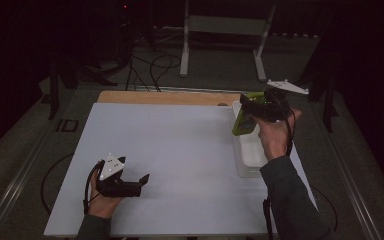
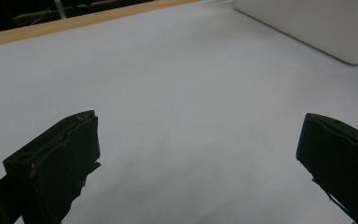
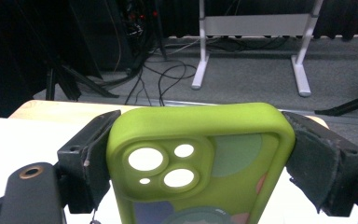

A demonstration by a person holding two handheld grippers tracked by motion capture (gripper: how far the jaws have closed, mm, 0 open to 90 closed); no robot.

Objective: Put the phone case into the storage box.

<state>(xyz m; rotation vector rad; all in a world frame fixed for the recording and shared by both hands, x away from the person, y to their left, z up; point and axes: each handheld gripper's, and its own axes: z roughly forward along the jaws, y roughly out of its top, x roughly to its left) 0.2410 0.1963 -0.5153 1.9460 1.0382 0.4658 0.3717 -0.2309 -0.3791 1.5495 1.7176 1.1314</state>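
My right gripper clamps the green phone case, lifted above the white tray; setting it down remains. My left gripper rests open, well left of the tray.

Matt, rubbery-looking lime-green phone case with smooth cut-out camera holes, black fingers padded with rough, frayed matt material, smooth matt white sheet covering the table, bare pale wood strip at its far edge, translucent white plastic tray
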